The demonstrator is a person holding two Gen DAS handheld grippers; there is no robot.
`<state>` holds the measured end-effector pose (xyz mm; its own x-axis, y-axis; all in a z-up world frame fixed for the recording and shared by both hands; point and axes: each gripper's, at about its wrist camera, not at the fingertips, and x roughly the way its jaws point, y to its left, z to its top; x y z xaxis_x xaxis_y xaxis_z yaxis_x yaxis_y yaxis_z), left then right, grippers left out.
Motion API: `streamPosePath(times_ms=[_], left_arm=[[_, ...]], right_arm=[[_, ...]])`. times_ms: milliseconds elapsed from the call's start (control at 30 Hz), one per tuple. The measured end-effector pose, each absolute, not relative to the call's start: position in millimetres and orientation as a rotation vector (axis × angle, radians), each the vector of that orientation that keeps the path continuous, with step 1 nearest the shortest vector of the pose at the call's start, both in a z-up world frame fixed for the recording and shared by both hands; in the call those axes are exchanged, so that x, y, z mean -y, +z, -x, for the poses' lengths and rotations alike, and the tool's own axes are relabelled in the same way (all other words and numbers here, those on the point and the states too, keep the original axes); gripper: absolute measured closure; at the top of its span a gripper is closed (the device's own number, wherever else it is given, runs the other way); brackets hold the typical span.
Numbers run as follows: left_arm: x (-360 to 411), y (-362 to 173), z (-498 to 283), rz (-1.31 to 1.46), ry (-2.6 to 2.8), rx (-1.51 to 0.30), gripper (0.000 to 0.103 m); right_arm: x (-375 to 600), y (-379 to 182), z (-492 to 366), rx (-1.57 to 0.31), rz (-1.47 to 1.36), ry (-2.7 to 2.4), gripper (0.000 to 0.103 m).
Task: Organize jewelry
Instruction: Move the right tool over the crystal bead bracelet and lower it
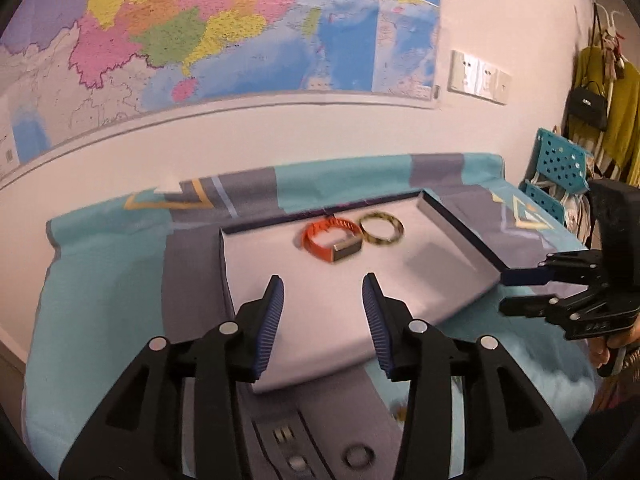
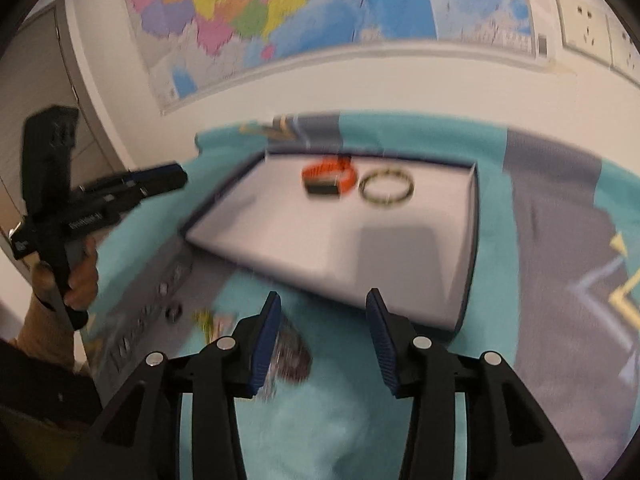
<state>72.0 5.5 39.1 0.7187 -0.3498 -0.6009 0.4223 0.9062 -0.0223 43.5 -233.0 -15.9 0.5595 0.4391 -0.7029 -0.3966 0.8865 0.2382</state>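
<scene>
A shallow white tray [image 1: 460, 226] [image 2: 474, 216] with a dark rim lies on the teal and grey cloth. At its far side an orange wristband [image 1: 320, 238] [image 2: 332, 170] with a dark face lies next to a gold and black bangle [image 1: 382, 229] [image 2: 386, 189]. My left gripper [image 1: 323, 286] hangs open over the tray's near part with nothing between its fingers. My right gripper [image 2: 324, 300] is open too, above the cloth just before the tray's near edge. A dark shiny piece in a clear bag [image 2: 290, 354] lies under its left finger. Each gripper also shows in the other's view: right gripper [image 1: 505, 291], left gripper [image 2: 176, 178].
A grey strip on the cloth holds a small ring [image 1: 360, 458] [image 2: 174, 313] and other small pieces. A blurred yellowish item [image 2: 208, 320] lies beside it. A wall with a map stands behind the table. Teal perforated baskets [image 1: 560, 160] and hanging clothes are at the right.
</scene>
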Motion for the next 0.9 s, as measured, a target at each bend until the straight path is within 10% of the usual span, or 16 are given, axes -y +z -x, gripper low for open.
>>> streamPosePath(times_ms=[900], left_arm=[[15, -30, -17, -0.127, -0.499, -0.777, 0.055]], right_arm=[[210, -48, -18, -0.883, -0.005, 0.468, 0.09]])
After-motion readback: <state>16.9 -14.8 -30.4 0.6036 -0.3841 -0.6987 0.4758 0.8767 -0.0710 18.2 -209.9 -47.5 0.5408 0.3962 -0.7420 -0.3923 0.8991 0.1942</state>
